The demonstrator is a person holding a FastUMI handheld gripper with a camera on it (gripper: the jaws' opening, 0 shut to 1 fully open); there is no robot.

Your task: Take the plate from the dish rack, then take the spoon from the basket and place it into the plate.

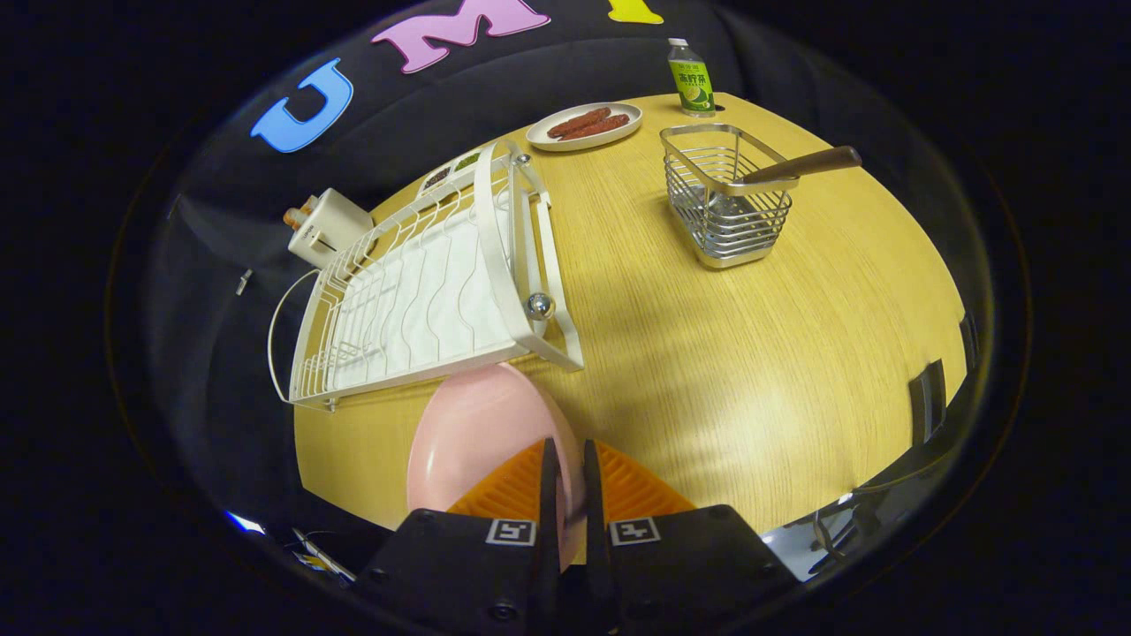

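Plate [482, 437] clamped by its rim in the tool [565, 481], clear of the rack [424, 291].

Lower it flat onto bare table [707, 353] short of the basket [726, 199]; release only once seated, keeping the spoon [800, 165] reachable.

**One fisheye camera riding on the gripper, looking down over a round wooden table**

We look forward along the gripper [565, 495] from just behind its two fingers, which rise from the near foreground. We sit high and tilt down onto the table [751, 371], close to its near rim. A pink plate [477, 433] lies closest, pinched at its edge between the fingers. A white dish rack [424, 283] lies beyond on one side, a wire basket [724, 203] farther off, and a bottle [691, 79] at the far rim.
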